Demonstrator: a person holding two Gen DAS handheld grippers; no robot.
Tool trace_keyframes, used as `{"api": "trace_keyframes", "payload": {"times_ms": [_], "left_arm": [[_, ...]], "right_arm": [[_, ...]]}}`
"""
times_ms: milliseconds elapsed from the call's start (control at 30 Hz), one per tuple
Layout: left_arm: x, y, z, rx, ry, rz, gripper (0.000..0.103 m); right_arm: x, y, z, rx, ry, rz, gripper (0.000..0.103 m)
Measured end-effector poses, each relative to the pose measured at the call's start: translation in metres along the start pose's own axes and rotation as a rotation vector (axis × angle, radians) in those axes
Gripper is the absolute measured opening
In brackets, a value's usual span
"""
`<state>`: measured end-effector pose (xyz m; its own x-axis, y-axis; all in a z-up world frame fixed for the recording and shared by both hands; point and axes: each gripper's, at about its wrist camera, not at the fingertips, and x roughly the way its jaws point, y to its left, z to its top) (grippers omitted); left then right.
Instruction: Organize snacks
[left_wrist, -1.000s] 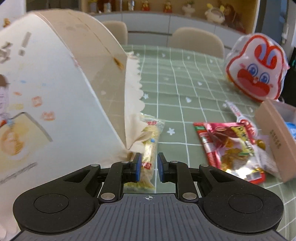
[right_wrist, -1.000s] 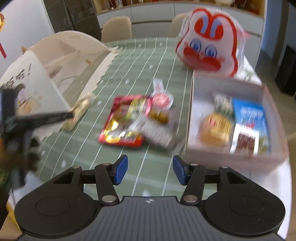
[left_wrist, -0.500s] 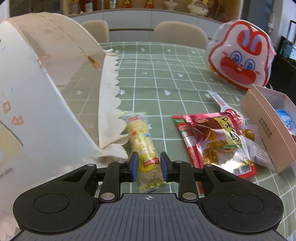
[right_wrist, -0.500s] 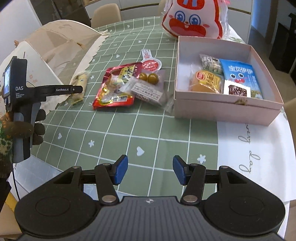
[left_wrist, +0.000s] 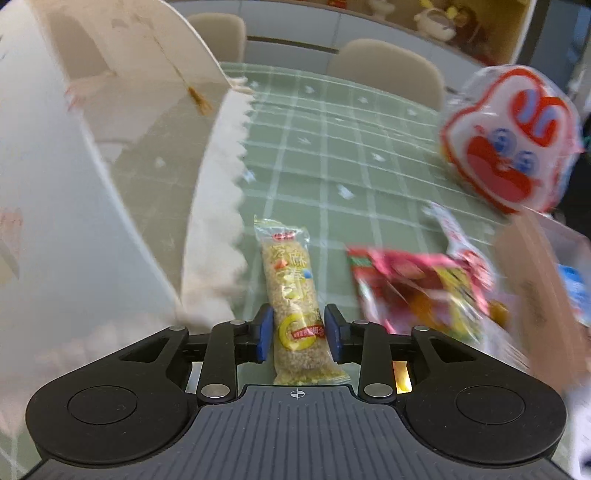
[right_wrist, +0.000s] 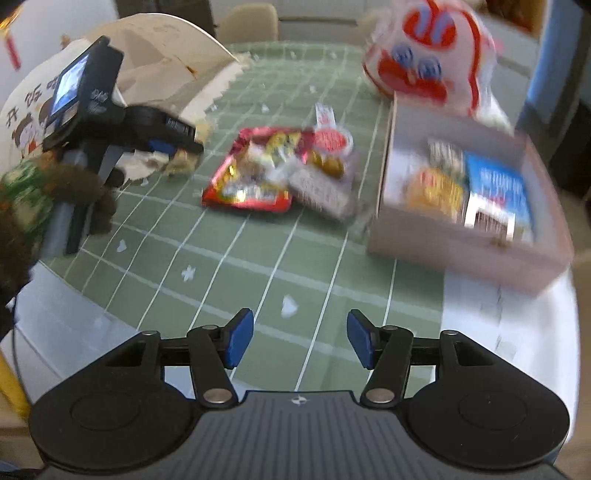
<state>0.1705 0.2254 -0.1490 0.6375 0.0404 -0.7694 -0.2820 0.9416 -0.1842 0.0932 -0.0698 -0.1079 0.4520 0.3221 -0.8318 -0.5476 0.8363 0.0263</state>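
A yellow cereal bar (left_wrist: 293, 295) in a clear wrapper sits between the blue pads of my left gripper (left_wrist: 299, 334), which is shut on its near end; the bar points away over the green checked tablecloth (left_wrist: 332, 177). In the right wrist view the left gripper (right_wrist: 173, 146) is at the left, by the food cover. My right gripper (right_wrist: 297, 341) is open and empty above the near table edge. A red snack packet (right_wrist: 255, 173) and smaller packets (right_wrist: 325, 173) lie mid-table. A pink box (right_wrist: 465, 243) at the right holds several snacks.
A large white mesh food cover (left_wrist: 74, 155) stands at the left, close to the left gripper. A red-and-white rabbit-face bag (right_wrist: 428, 55) stands behind the box. Chairs (left_wrist: 384, 70) are at the far side. A white cloth (right_wrist: 498, 314) lies under the box.
The left gripper has closed on the cereal bar and drawn it away from the food cover's edge. The right gripper has moved; its view is blurred and it stays open.
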Motion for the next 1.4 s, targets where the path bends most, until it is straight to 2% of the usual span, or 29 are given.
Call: {"api": "trace_keyframes", "payload": {"times_ms": [67,167,300,367,467,600,633,700,833,900,967,1100,1133,1167,1200,1333,1400], "left_arm": [[-0.015,0.0,-0.021,0.004,0.033,-0.04,0.035],[-0.042,0.002,-0.056,-0.001,0.072,-0.097,0.035],[-0.07,0.008,-0.091,-0.03,0.116,-0.115,0.035],[-0.079,0.011,-0.102,-0.051,0.126,-0.113,0.035],[-0.087,0.015,-0.111,-0.084,0.126,-0.11,0.035],[-0.091,0.023,-0.115,-0.118,0.126,-0.11,0.034],[-0.092,0.025,-0.116,-0.128,0.126,-0.113,0.034],[-0.093,0.028,-0.117,-0.142,0.127,-0.116,0.034],[-0.096,0.032,-0.121,-0.161,0.128,-0.121,0.034],[-0.097,0.032,-0.121,-0.162,0.13,-0.12,0.034],[-0.097,0.032,-0.12,-0.161,0.133,-0.119,0.034],[-0.098,0.035,-0.122,-0.173,0.133,-0.126,0.034],[-0.098,0.036,-0.121,-0.175,0.133,-0.127,0.034],[-0.097,0.036,-0.121,-0.176,0.133,-0.127,0.034],[-0.096,0.036,-0.12,-0.177,0.134,-0.128,0.034],[-0.094,0.035,-0.118,-0.182,0.137,-0.128,0.034],[-0.093,0.034,-0.117,-0.185,0.14,-0.126,0.034]], "right_arm": [[0.0,0.004,0.009,-0.04,-0.049,-0.024,0.067],[0.007,0.007,0.025,-0.082,-0.103,-0.035,0.069],[0.031,0.013,0.055,-0.182,-0.105,-0.013,0.069],[0.045,0.018,0.073,-0.183,-0.093,0.004,0.069],[0.074,0.026,0.101,-0.127,-0.064,0.033,0.07],[0.112,0.031,0.127,-0.026,-0.084,-0.028,0.07],[0.122,0.03,0.13,0.008,-0.074,-0.027,0.072],[0.133,0.029,0.134,0.058,-0.076,-0.008,0.085],[0.142,0.048,0.135,0.016,-0.075,0.005,0.088],[0.152,0.057,0.136,-0.025,-0.019,0.02,0.09],[0.154,0.062,0.133,-0.042,-0.012,-0.001,0.086],[0.127,0.063,0.12,-0.095,-0.049,0.047,0.047],[0.117,0.063,0.116,-0.118,-0.053,0.076,0.035],[0.106,0.064,0.111,-0.137,-0.053,0.109,0.03],[0.096,0.064,0.104,-0.153,-0.045,0.152,0.018],[0.069,0.059,0.078,-0.183,0.019,0.281,0.017],[0.058,0.053,0.072,-0.188,0.017,0.284,0.021]]}}
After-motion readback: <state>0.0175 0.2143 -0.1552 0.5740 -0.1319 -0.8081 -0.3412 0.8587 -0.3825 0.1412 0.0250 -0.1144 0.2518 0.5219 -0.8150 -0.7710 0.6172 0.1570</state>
